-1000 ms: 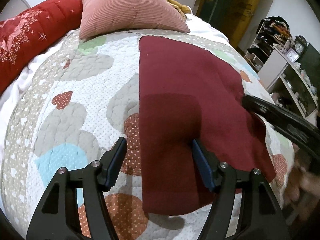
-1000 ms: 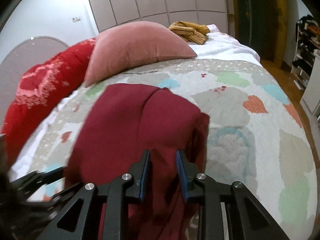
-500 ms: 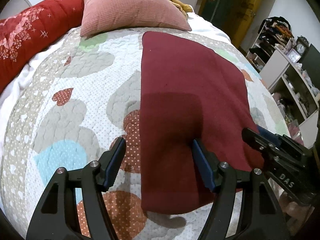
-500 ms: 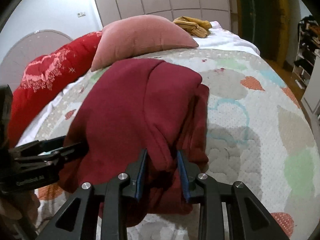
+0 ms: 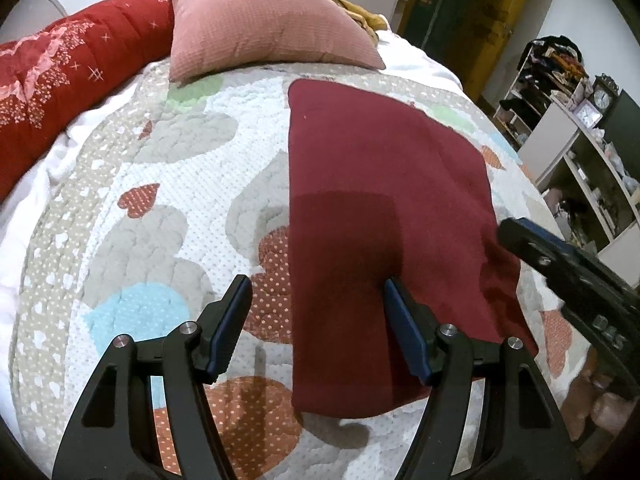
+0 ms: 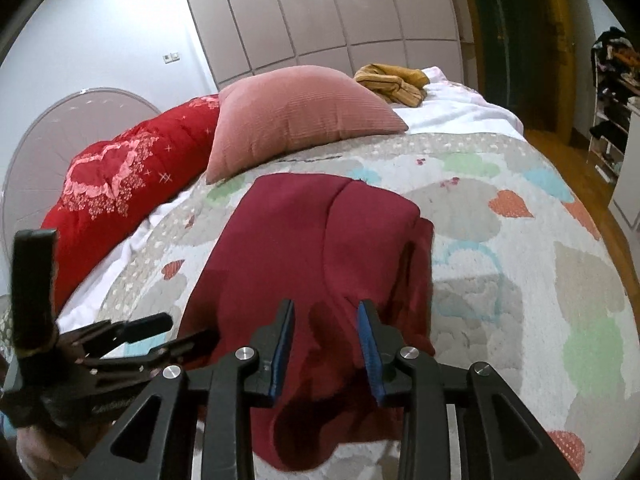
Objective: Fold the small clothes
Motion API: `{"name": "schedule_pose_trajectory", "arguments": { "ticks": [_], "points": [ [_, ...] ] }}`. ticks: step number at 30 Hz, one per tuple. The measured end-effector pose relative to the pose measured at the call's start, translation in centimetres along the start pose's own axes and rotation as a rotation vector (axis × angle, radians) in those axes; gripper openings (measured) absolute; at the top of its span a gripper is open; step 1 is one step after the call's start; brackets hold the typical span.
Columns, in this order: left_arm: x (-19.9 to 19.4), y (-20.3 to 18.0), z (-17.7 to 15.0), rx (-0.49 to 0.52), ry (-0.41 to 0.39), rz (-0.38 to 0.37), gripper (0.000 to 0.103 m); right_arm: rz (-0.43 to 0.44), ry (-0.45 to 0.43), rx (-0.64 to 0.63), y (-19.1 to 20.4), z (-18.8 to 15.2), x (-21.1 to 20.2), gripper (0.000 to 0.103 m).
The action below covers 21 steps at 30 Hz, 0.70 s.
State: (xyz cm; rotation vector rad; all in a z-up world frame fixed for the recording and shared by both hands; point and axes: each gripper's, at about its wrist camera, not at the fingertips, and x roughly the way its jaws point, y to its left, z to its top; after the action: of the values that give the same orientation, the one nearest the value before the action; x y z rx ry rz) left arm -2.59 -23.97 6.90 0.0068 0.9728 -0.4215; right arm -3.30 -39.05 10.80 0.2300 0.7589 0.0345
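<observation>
A dark red garment (image 5: pixel 380 160) lies folded into a long rectangle on the heart-patterned quilt (image 5: pixel 140 200). My left gripper (image 5: pixel 316 284) hovers open over its near left edge, one finger above the cloth and the other above the quilt. In the right wrist view the garment (image 6: pixel 300 232) shows a doubled layer along its right side. My right gripper (image 6: pixel 325 306) stands over the near end of that layer. Its jaws are opening, and the cloth lies loose between and below the pads. Each gripper shows in the other's view: the right gripper (image 5: pixel 516 236), the left gripper (image 6: pixel 190 330).
A pink pillow (image 5: pixel 260 28) and a red padded blanket (image 5: pixel 72 68) lie at the head of the bed. A yellow garment (image 6: pixel 392 80) sits on the white sheet behind the pillow. Open shelves (image 5: pixel 580 140) stand past the bed's right edge.
The right gripper's jaws have spread apart from the garment's fold that they pinched half a second ago, and it has drawn back a little. The left gripper has stayed put.
</observation>
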Motion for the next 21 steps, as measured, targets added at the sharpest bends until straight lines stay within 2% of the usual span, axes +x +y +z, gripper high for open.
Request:
{"name": "schedule_pose_trajectory", "arguments": {
  "ticks": [3, 4, 6, 7, 9, 15, 18, 21],
  "points": [
    [-0.1, 0.3, 0.3, -0.013, -0.002, -0.001, 0.069, -0.057, 0.028, -0.006, -0.5, 0.1, 1.9, 0.031],
    [0.0, 0.4, 0.3, -0.018, 0.001, -0.005, 0.069, -0.092, 0.052, -0.007, -0.8, 0.1, 3.0, 0.034],
    [0.2, 0.7, 0.4, -0.025, 0.008, -0.013, 0.069, -0.09, 0.079, 0.012, -1.6, -0.2, 4.5, 0.045],
    [0.3, 0.8, 0.4, -0.028, 0.01, -0.018, 0.069, -0.087, 0.074, 0.021, -2.0, -0.2, 4.7, 0.051],
    [0.5, 0.9, 0.4, -0.034, 0.013, -0.034, 0.069, -0.098, 0.071, 0.033, -2.3, -0.2, 4.5, 0.055],
    [0.9, 1.7, 1.0, -0.074, 0.028, -0.113, 0.069, -0.007, 0.032, 0.107, -3.7, -0.5, 2.2, 0.057],
    [1.2, 1.9, 1.2, -0.098, 0.033, -0.148, 0.069, 0.017, 0.003, 0.139, -4.8, -0.7, 1.8, 0.069],
    [1.9, 1.9, 1.4, -0.118, 0.047, -0.181, 0.075, 0.045, 0.009, 0.209, -6.3, -0.9, 2.6, 0.07]
  ]
}}
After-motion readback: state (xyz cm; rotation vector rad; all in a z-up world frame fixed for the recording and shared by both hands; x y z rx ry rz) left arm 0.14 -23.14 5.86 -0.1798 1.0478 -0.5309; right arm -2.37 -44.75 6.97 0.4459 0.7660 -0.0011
